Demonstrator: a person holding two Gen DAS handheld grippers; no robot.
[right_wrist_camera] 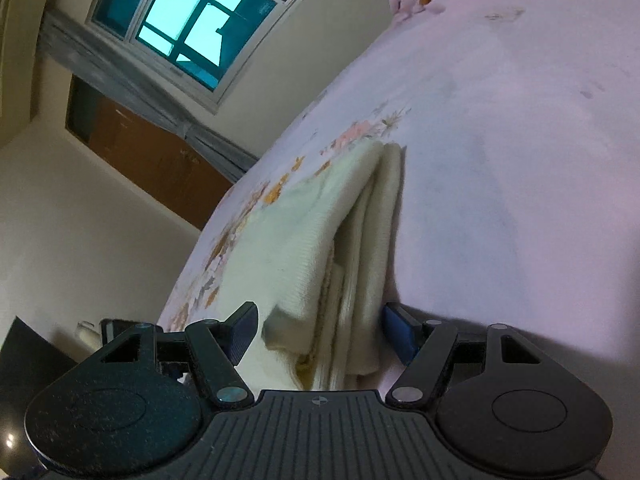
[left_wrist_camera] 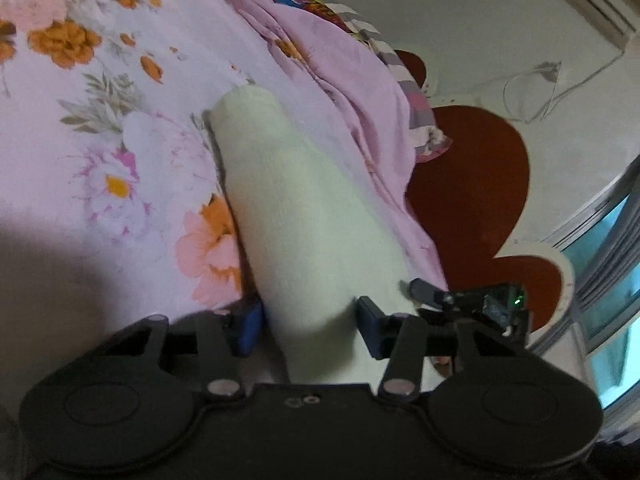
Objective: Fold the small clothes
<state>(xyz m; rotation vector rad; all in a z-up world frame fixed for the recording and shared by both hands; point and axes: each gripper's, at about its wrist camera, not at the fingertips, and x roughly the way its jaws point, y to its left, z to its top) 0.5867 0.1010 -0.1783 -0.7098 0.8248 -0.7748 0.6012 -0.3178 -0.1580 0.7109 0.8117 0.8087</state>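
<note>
Your left claw (left_wrist_camera: 310, 326) clamps its blue ribbed pads on the near end of the cream knit garment (left_wrist_camera: 296, 200), a soft folded stack lying on the floral bedsheet (left_wrist_camera: 100, 80). Your right claw (right_wrist_camera: 320, 334) brackets the layered edges; contact unclear

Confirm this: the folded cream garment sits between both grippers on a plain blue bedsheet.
The sheet is wrong. The folded cream garment does sit between the left gripper and right gripper, but the bedsheet is pink with flowers, as the left wrist view shows.
</note>
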